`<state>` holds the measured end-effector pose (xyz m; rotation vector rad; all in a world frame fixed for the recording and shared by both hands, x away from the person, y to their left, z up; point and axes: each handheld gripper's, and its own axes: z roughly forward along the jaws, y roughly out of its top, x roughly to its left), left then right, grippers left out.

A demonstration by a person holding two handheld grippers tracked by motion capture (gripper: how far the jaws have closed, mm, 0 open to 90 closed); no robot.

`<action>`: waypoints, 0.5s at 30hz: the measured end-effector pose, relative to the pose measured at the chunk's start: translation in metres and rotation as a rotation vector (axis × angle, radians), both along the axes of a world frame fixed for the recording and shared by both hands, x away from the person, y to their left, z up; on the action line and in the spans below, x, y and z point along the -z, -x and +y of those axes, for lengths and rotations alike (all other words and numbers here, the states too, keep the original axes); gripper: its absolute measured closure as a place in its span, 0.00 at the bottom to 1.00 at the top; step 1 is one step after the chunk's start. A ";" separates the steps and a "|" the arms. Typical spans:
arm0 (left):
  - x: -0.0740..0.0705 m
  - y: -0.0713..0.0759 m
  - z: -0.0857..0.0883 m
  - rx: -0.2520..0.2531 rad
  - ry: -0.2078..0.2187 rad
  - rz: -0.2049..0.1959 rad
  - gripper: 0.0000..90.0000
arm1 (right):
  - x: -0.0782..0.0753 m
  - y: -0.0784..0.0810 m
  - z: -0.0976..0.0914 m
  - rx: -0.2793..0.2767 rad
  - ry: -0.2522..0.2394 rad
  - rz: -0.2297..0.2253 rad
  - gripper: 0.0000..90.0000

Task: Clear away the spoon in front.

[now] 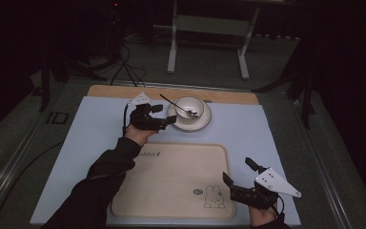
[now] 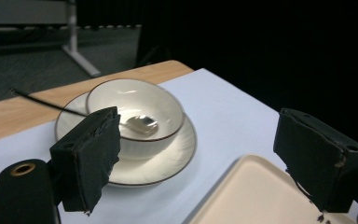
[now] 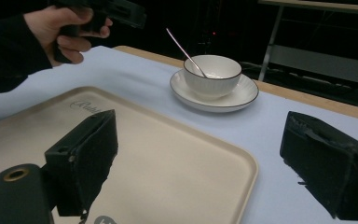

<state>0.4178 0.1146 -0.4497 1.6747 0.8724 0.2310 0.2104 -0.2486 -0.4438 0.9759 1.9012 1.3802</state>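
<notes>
Nearest the person, the right tool (image 1: 238, 172) hovers over the cream tray's (image 1: 171, 176) front right corner, jaws wide apart and empty. Beyond the tray on the pale blue desk (image 1: 95, 129), the left tool (image 1: 169, 120) hangs just beside a saucer (image 1: 205, 121), equally wide and empty. On the saucer stands a white bowl (image 1: 190, 107) holding a spoon (image 1: 181, 108). Judging by the reach, the left tool seems set to grip the crockery; next comes closing squarely on the saucer's rim.
</notes>
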 end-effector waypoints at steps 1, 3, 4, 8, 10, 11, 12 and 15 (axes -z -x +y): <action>0.002 -0.002 0.001 -0.008 0.012 0.009 0.17 | 0.000 0.000 0.000 -0.002 0.001 0.000 0.12; 0.006 -0.007 0.001 -0.035 0.019 0.022 0.18 | 0.000 0.000 0.000 -0.003 0.000 0.001 0.12; 0.008 -0.009 0.002 -0.041 0.027 0.030 0.18 | 0.000 0.000 0.000 -0.003 0.000 0.002 0.12; 0.014 -0.016 0.003 -0.076 0.042 0.053 0.23 | 0.000 0.000 0.000 -0.004 -0.001 0.002 0.12; 0.016 -0.020 0.004 -0.094 0.045 0.060 0.25 | 0.001 0.000 0.000 -0.005 -0.001 0.003 0.12; 0.016 -0.020 0.004 -0.094 0.045 0.060 0.26 | 0.001 0.000 0.000 -0.005 -0.001 0.003 0.12; 0.018 -0.023 0.005 -0.116 0.055 0.071 0.26 | 0.001 0.000 0.000 -0.006 -0.001 0.004 0.12; 0.023 -0.030 0.005 -0.156 0.067 0.095 0.27 | 0.001 0.000 0.000 -0.005 0.001 0.004 0.12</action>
